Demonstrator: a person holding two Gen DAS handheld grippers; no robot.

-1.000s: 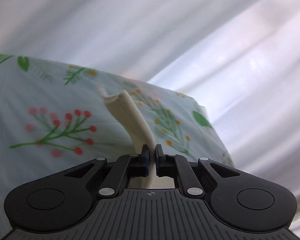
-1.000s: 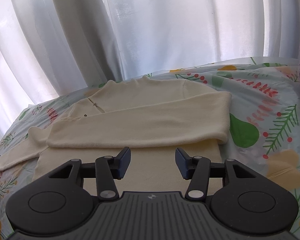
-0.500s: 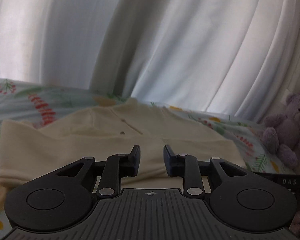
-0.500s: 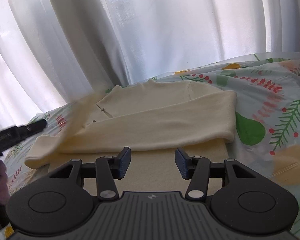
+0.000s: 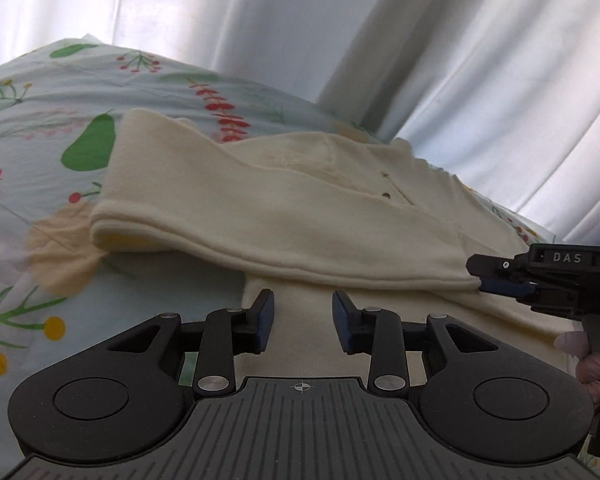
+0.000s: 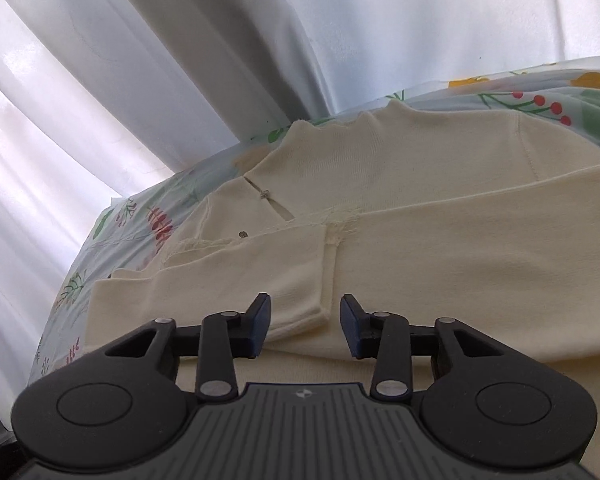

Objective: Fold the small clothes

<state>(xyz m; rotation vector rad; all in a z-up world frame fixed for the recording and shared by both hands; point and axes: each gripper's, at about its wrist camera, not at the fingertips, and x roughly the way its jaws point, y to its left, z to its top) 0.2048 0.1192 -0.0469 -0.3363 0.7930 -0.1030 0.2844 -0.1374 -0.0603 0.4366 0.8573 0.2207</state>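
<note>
Cream sweater [image 5: 300, 216] is seen mid-frame on floral sheet [image 5: 40, 152]. Left gripper [image 5: 302, 316] is held released at lower centre. Right gripper [image 6: 304, 320] is likewise spread, sleeve cuff [image 6: 296, 280] between its fingers.

Cream knit sweater [image 5: 300, 208] lying flat on the bed just ahead of both sets of jaws, sleeves [image 6: 460, 256] folded across the body, sleeve cuff [image 6: 296, 304] lying between the right jaws.

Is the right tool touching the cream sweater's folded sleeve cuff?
Cannot tell. In the right wrist view the right tool stands open around the sleeve cuff of the cream sweater, but neither view plainly shows contact or a gap.
</note>
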